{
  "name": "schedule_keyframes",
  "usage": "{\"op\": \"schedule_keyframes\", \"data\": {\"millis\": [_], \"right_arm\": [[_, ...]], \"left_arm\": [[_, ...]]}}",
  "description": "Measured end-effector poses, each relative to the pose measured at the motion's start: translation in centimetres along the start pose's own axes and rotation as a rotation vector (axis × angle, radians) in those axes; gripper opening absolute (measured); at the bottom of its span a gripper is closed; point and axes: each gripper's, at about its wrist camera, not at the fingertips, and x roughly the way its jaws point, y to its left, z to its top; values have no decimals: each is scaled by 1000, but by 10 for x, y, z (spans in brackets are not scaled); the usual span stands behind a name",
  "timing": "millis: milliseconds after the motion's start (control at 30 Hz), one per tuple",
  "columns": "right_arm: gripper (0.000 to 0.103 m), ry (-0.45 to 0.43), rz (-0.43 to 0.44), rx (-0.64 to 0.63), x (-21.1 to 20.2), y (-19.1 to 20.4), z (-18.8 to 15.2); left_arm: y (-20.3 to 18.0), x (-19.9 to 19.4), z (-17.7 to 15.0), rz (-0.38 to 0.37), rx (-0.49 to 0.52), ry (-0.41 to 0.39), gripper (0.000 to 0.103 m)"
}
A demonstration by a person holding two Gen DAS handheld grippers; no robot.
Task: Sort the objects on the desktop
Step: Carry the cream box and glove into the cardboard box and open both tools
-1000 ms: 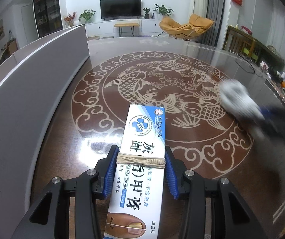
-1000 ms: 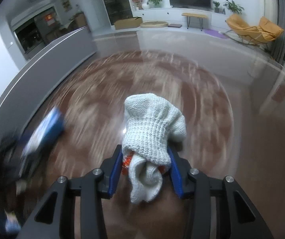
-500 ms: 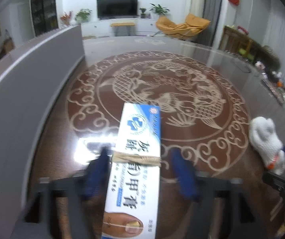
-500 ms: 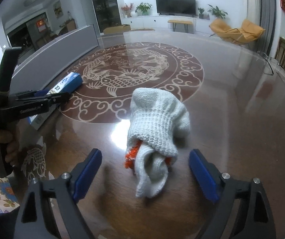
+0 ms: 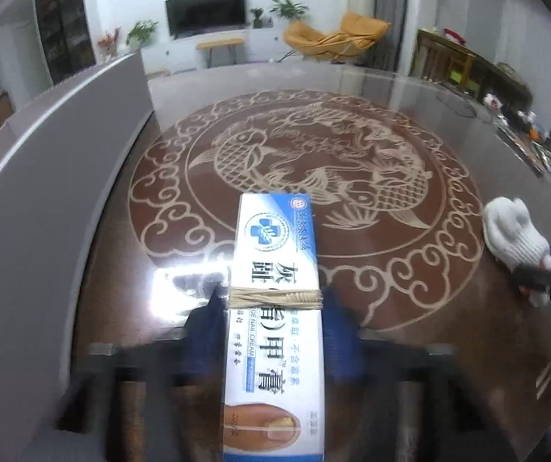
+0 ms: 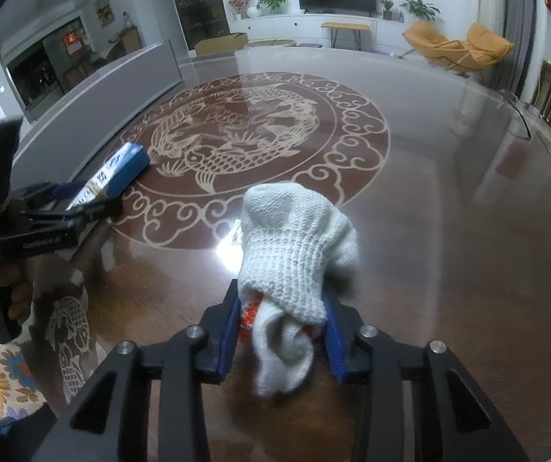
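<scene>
Half a second back both sets of tongs stood wide; now both are closing again, each with its object between the blue pads. My left tongs [image 5: 275,319] are clamping the long white-and-blue cardboard ointment box with the rubber band round its middle [image 5: 275,308], pads against its two long sides; the box lies flat on the glossy brown surface with the carved fish medallion [image 5: 352,161], near the grey partition wall [image 5: 44,192]. My right tongs [image 6: 281,331] are squeezing the crumpled white knitted work glove with the orange cuff [image 6: 294,250], which sits on the same surface, well to the right of the box. The glove looks bunched up and lifted slightly at the pads, though I cannot tell whether it is clear of the surface. I read this as a re-grip on both items: each is in hand again, ready to be carried to wherever it gets sorted. No bin or tray shows in either view.
</scene>
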Motion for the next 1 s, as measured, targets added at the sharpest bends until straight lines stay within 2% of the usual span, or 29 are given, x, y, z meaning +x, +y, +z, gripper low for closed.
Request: {"op": "schedule_keyframes", "data": {"millis": [133,400,500,633,733,833,933,1000], "right_arm": [[37,-53,38,37,-28,-2,-1],[37,-109,76,-24,-63,26,5],[37,-147,119,-72,-78,53,25],[37,-192,220,-164,-92,114,68],[37,-203,326,-239,-90,176,110],[37,-179,412,-309,-74,243,140],[37,-149,423,-375,-47,302,163],[37,-117,386,-416,-20,334,178]], "left_arm": [[8,-25,-14,-35,-46,-66,43],[34,-105,-30,-108,-181,-219,43],[54,-144,-28,-134,-224,-277,43],[105,-197,-23,-75,-250,-346,43],[160,-214,-22,24,-286,-342,43],[223,-210,-29,114,-356,-284,43],[276,-186,-36,159,-435,-194,43],[301,-167,-39,168,-472,-130,43]]}}
